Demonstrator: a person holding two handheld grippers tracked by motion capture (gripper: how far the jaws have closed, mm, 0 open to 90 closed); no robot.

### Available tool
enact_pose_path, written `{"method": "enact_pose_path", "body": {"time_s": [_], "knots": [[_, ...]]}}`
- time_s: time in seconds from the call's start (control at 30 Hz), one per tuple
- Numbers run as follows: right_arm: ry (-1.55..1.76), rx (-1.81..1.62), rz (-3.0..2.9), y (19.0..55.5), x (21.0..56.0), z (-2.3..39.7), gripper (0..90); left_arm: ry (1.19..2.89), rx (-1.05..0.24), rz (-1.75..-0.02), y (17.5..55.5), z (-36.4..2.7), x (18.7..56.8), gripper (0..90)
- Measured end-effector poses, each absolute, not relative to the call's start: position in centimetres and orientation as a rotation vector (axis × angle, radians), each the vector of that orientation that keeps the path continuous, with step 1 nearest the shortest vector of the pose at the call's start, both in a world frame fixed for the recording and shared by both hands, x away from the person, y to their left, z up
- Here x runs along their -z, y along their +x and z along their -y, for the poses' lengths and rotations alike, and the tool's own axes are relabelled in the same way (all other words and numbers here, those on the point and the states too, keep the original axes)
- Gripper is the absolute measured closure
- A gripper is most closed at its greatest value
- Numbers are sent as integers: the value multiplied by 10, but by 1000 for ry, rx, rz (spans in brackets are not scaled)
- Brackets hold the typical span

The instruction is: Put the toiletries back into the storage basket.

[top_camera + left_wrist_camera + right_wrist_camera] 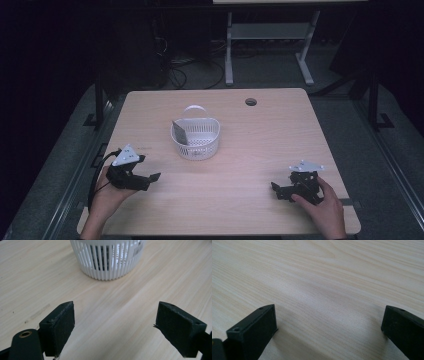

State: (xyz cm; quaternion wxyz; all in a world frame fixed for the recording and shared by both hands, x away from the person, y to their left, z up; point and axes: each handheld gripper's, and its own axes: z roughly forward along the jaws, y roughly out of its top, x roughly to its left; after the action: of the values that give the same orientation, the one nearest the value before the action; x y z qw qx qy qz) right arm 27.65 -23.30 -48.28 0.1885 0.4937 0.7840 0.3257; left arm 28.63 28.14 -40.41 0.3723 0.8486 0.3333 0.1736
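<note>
The left gripper (pixel 150 178) rests low over the wooden table (pixel 260 145) with its jaws spread wide and nothing between them; the white slatted basket (pixel 107 258) stands straight ahead of it, well apart. The right gripper (pixel 278 189) also gapes wide and empty, with bare tabletop ahead.

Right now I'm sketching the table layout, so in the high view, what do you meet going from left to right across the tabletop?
Left gripper → white slatted basket with a grey packet standing at its left inner wall → round cable hole in the table → right gripper.
</note>
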Motion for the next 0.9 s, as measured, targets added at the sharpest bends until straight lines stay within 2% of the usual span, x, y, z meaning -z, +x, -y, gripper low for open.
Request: {"method": "enact_pose_path", "body": {"time_s": [0.47, 0.9], "knots": [[1389, -915, -2206, 277, 483, 233, 0, 2188, -415, -867, 266, -286, 441, 148], [1389, -916, -2206, 277, 483, 233, 0, 2233, -413, -887, 262, -286, 461, 142]]}}
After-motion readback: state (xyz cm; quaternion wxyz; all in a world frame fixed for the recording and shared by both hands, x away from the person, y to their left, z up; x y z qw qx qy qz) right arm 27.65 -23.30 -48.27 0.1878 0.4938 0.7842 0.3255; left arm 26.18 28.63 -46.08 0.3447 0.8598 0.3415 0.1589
